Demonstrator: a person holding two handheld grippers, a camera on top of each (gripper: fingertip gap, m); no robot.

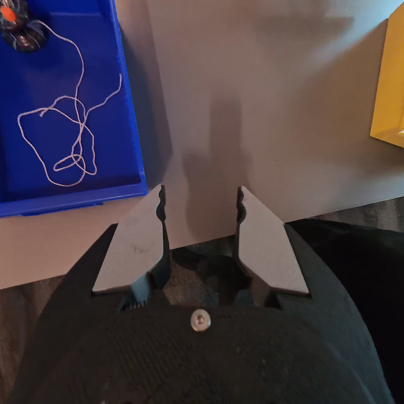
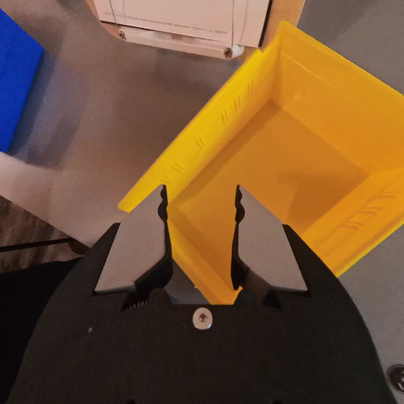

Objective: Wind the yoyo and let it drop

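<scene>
A dark yoyo with an orange spot lies in the far left corner of a blue bin. Its white string runs off it and lies unwound in loose loops on the bin floor. My left gripper is open and empty above the grey table, to the right of the blue bin's near corner. My right gripper is open and empty, hovering over the near corner of a yellow bin. The yoyo does not show in the right wrist view.
The yellow bin has nothing in it; its edge also shows at the right of the left wrist view. The blue bin's side shows at the left of the right wrist view. A pale panel with screws stands at the table's far side. The table's near edge lies under the left gripper. The grippers' ends are close to 50 centimeters from one another. My left gripper's tips are some 30 centimeters from the dark yoyo.
</scene>
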